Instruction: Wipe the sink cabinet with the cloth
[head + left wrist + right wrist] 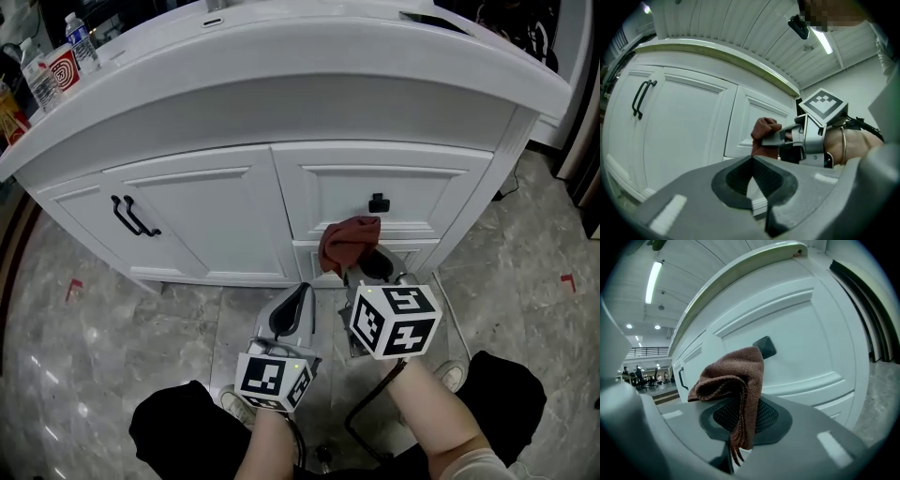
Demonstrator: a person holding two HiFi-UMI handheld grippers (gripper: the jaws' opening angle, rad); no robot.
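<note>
The white sink cabinet (216,216) fills the head view, with a door at left and drawers at right. A reddish-brown cloth (349,241) is bunched just below the black drawer knob (378,202), close to the drawer front. My right gripper (364,270) is shut on the cloth (736,380), which hangs out over its jaws in the right gripper view. My left gripper (292,309) sits lower and left, shut, with nothing in it (751,180). The left gripper view shows the cloth (764,136) held by the right gripper (780,137).
The door carries a black bar handle (131,217). Water bottles (82,42) and a red-white box (62,67) stand on the countertop at far left. The floor (84,347) is grey marble tile with red tape marks (74,287). The person's knees (173,427) frame the bottom.
</note>
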